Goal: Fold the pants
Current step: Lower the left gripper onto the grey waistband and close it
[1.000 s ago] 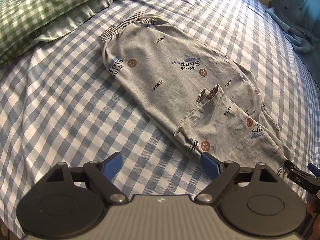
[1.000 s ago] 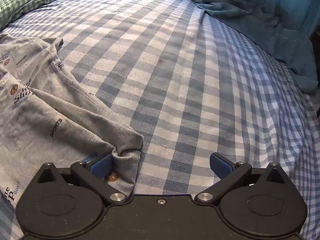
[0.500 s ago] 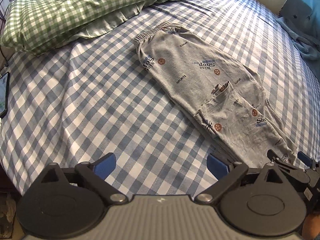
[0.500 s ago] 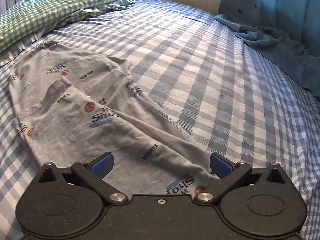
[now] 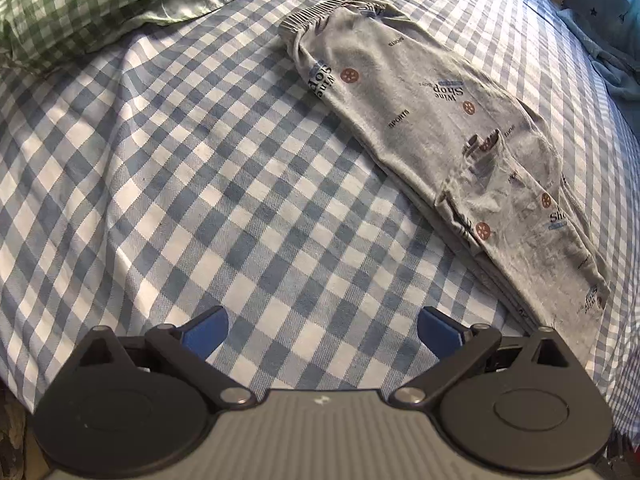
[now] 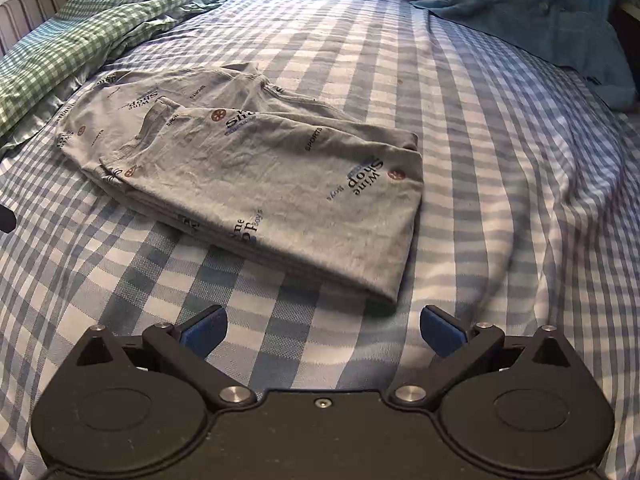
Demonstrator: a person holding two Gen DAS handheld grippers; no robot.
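**Checked bed, one pair of pants, both grippers empty**

Blue-and-white checked sheet (image 5: 192,184) fills both views. Left gripper (image 5: 320,326): jaws spread wide, nothing between them, above bare sheet. Right gripper (image 6: 323,325): jaws likewise spread, empty, just short of the pants' near folded edge. One pair of grey printed pants (image 6: 256,176) lies flat, legs stacked lengthwise, waistband (image 5: 316,12) at the far end. One green checked pillow (image 5: 84,4) beyond the waistband. One blue garment (image 6: 560,28) bunched at far right, well apart.
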